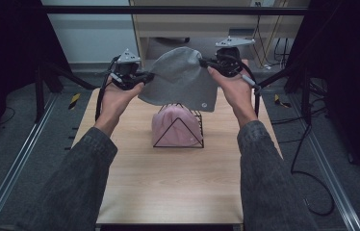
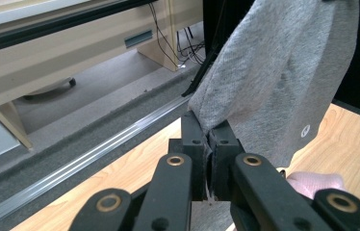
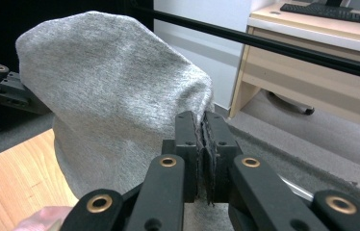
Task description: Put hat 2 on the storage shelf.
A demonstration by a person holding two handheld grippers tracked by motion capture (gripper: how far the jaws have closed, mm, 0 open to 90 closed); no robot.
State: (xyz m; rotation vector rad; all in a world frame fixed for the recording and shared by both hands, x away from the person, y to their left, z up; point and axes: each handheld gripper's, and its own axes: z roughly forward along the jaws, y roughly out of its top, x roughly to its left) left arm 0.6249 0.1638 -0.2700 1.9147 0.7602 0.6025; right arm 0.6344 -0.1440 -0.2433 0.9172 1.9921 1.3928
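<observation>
A grey knit beanie hangs stretched in the air between both grippers, above the far half of the table. My left gripper is shut on its left edge, the cloth pinched between the jaws. At the other side my right gripper is shut on the right edge, grey fabric caught between the jaws. Below the beanie a pink hat sits on a black wire pyramid stand. A small round logo marks the beanie's lower right corner.
The wooden table has bare room in front of the stand. Black frame posts flank it on both sides, and a black bar crosses overhead at the back. A desk and cables lie beyond.
</observation>
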